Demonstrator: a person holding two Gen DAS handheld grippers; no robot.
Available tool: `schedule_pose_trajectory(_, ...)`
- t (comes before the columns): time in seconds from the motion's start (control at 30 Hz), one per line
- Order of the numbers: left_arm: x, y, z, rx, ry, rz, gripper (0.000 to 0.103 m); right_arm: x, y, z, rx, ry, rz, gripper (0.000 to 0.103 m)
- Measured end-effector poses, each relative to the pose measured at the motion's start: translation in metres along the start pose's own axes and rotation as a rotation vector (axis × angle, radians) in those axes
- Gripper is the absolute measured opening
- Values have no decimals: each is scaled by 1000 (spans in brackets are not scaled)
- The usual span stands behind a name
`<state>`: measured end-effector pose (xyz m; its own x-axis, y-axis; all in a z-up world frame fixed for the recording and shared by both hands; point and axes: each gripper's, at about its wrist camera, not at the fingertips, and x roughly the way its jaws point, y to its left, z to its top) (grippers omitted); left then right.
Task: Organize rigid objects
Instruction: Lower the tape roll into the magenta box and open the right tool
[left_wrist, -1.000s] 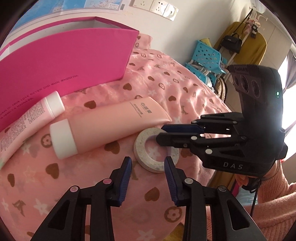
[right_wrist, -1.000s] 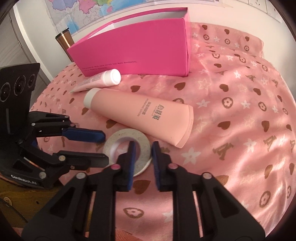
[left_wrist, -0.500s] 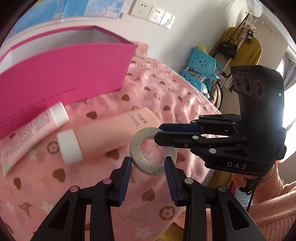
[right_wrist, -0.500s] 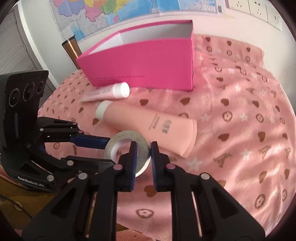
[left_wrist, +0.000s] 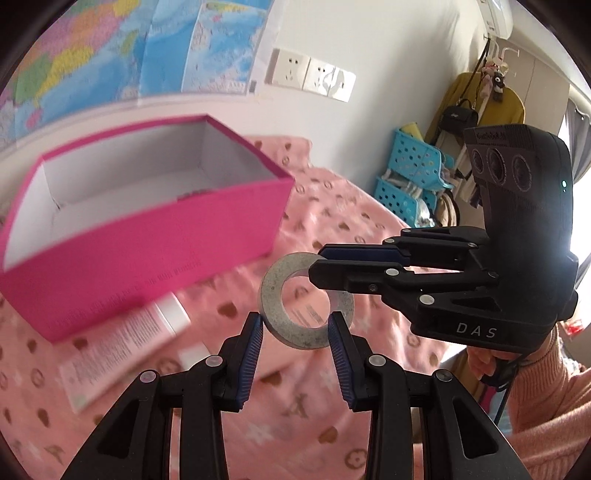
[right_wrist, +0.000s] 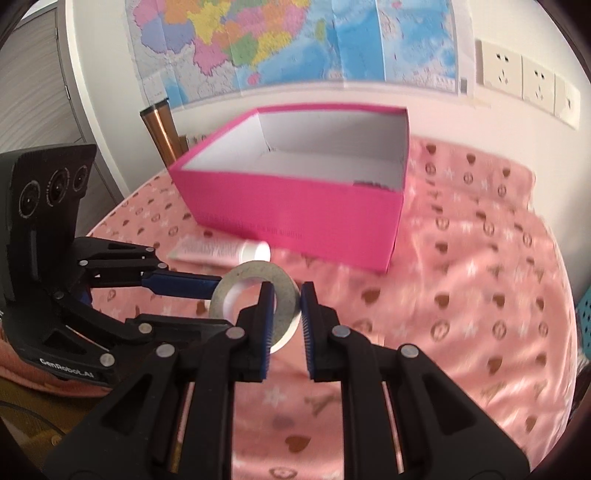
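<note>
Near the middle of both wrist views hangs a grey, flat roll of tape with a wide round hole (left_wrist: 282, 295), lifted clear of the pink blanket printed with brown hearts and white stars (right_wrist: 480, 295). The right gripper (right_wrist: 287, 317) pinches one side of the ring's wall between its blue ribbed pads, jaws nearly together, one pad inside the hole and one outside. The left gripper (left_wrist: 295, 334) has its jaws drawn in on the lower rim of the same roll, the pads pressing its outer edge from either side. Each tool appears in the other's view: the right one enters from the right of the left wrist frame, the left one from the left of the right wrist frame. Behind the roll, in the upper centre, stands an open bright pink cardboard box with a white interior (right_wrist: 295, 199). A small pale pink tube with a white cap (right_wrist: 221, 253) lies on the blanket just in front of the box, blurred. A coloured wall map (right_wrist: 295, 40) and white sockets (left_wrist: 310, 75) fill the wall above.
</note>
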<state>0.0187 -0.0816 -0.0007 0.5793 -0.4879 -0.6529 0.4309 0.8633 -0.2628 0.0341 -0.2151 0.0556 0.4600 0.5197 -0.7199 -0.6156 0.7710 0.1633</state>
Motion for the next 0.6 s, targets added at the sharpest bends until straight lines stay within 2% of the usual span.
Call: schedule_pose_trajectory(0.6, 3, 25, 72, 11, -94, 79, 36, 10, -22, 73, -62, -95, -35, 16)
